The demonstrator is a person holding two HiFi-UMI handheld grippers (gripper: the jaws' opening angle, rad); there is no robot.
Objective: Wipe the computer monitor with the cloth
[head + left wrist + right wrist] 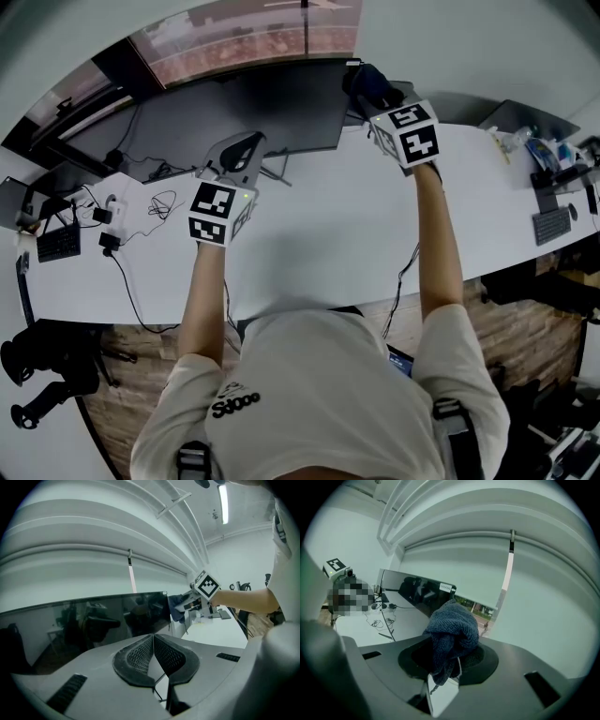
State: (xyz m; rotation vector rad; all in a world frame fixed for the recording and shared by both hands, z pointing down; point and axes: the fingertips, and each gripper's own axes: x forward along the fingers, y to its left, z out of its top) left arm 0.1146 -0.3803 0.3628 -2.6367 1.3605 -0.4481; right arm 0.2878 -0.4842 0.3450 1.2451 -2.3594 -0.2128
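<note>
A dark, switched-off monitor [253, 112] stands at the back of the white desk [328, 234]; its glossy screen [84, 620] fills the left gripper view and shows as a dark slab [415, 592] in the right gripper view. My right gripper [375, 94] is shut on a bunched dark blue cloth [452, 634], held at the monitor's upper right corner [176, 604]. My left gripper [242, 155] is shut with nothing between its pads [140, 656], hovering in front of the screen's lower middle.
Black cables and a power adapter [108, 234] lie on the desk's left part. A keyboard [551, 225] and small items [548, 155] sit at the far right. A roller blind [487, 573] covers the window behind the monitor.
</note>
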